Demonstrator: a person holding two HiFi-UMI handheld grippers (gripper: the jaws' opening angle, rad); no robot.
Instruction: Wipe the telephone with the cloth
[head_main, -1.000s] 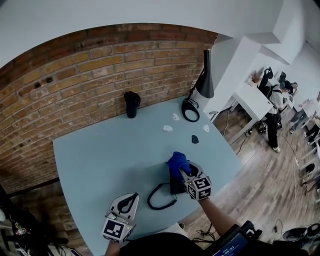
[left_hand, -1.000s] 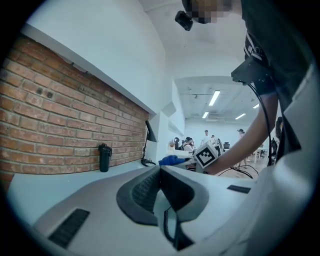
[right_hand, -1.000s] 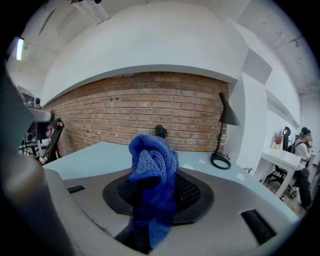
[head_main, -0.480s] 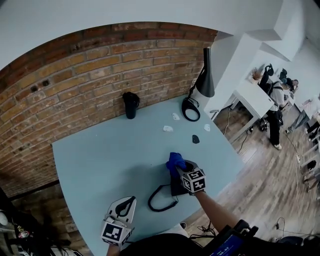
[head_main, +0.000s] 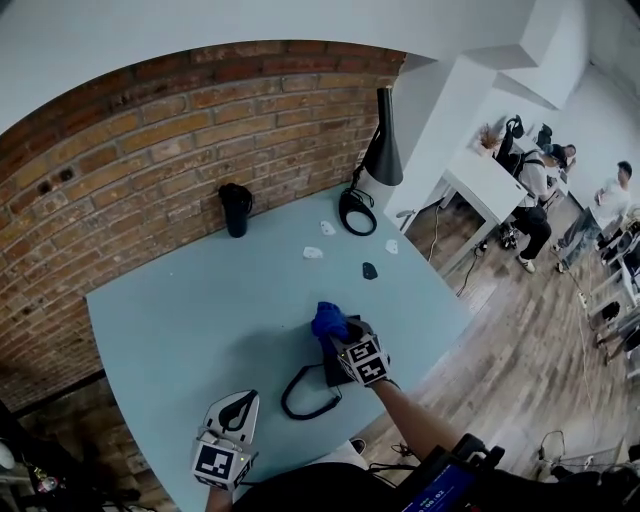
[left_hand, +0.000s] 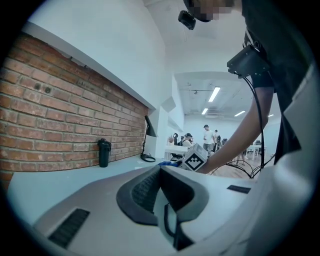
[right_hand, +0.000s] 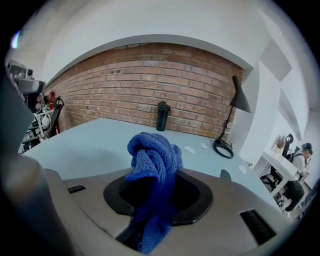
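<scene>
Right gripper (head_main: 340, 340) is pinching the blue cloth (head_main: 326, 319). The wad bunches out ahead of the jaws and a tail hangs back through them. The cloth sits over the far end of the black telephone (head_main: 328, 372), near-right on the table (head_main: 170, 320); can't tell if they touch. The phone's cord loop (head_main: 298, 398) lies left of it. Left gripper (head_main: 243, 404) is at the near-left table edge, jaws pressed together with nothing between, apart from the phone.

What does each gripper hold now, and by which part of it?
The right gripper is shut on the blue terry cloth, pinching its lower end; the bunched rest stands out past the jaws. The left gripper is shut and holds nothing.
</scene>
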